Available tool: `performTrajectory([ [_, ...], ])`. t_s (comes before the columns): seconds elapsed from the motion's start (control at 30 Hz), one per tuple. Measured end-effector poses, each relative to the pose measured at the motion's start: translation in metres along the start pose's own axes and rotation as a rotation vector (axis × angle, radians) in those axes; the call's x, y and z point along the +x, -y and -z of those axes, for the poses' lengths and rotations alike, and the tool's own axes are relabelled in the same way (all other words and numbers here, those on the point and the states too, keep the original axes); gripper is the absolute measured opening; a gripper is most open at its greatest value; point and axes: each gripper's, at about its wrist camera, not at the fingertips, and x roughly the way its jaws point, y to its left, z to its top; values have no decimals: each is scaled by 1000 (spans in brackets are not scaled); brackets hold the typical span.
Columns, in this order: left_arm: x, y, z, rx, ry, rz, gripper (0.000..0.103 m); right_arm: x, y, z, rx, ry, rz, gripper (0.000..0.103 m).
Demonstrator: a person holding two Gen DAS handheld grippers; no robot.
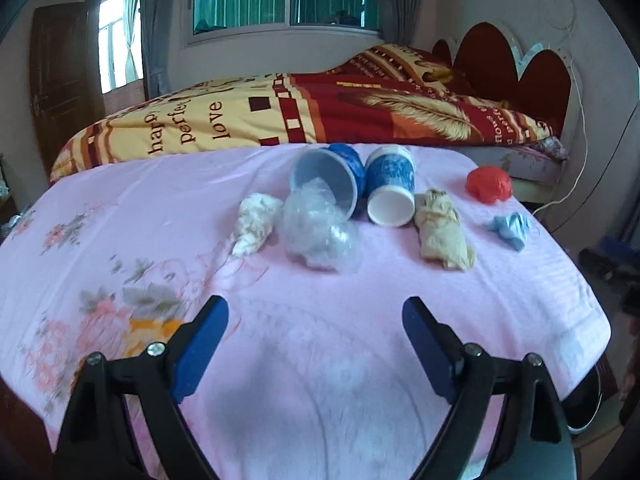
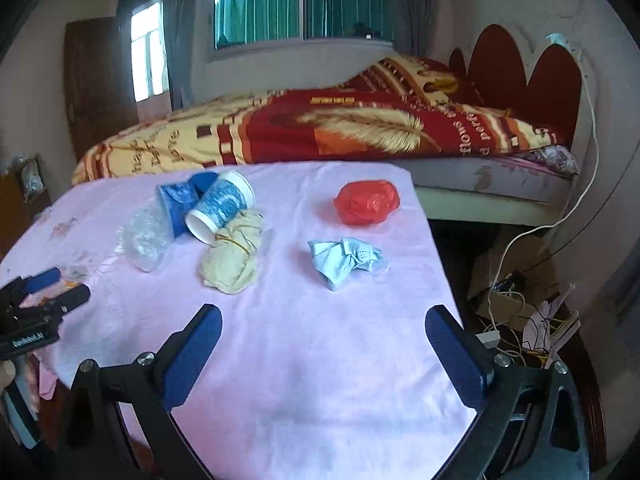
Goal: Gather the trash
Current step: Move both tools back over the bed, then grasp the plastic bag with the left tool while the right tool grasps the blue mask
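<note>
On the pink floral cloth [image 1: 120,208] covering the table, the trash lay in a loose row, all of it well ahead of both claws. Left gripper [image 1: 316,344] hung over bare cloth, jaws wide, nothing between them. Right gripper [image 2: 322,354] likewise stood wide open and empty over the near part of the cloth. Two blue paper cups [image 1: 390,188] lay on their sides, touching, mouths toward the camera. A clear plastic wad [image 1: 316,228] sat at the mouth of the left cup, a white tissue ball [image 1: 256,224] just beside it. A beige crumpled rag [image 2: 234,258] lay against the right cup. Farther right, apart from the rest, sat a red plastic bag ball [image 2: 366,202] and a crumpled light-blue face mask [image 2: 346,258]. No bin showed in either view.

Judged handling: everything looked light and soft. The wads should squash under the pads, so a pinch across the middle would do. Plastic was probably slippery and springy; deeper bite needed. The cups were thin and would crush or roll; best taken across the body near the rim. The mask seemed closest to the right claw.
</note>
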Motion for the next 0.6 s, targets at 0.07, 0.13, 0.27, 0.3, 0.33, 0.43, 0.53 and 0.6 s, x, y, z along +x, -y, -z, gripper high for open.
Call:
performTrajectory([
  [0.07,10,-1,-6,-5,-1,11,89,19,1,-4,-4,-32,8,93],
  [0.13,24,-2,-12,-17,-15,28,89,39,4,-7,-3,-64,17,92],
  [0.27,52,-4,-21,-38,-51,36,89,66,11,-19,9,-104,23,90],
  [0.3,57,-5,-23,-41,-56,40,88,72,12,-22,12,-113,25,90],
  [0.33,62,-5,-26,-40,-62,41,85,78,13,-26,15,-123,23,90],
  [0.43,76,-6,-33,-40,-83,41,84,95,13,-35,-2,-150,30,85],
  [0.53,89,-8,-38,-51,-118,45,79,112,15,-39,-9,-189,19,70],
  [0.6,96,-8,-38,-61,-151,54,71,116,16,-39,-8,-198,16,65],
])
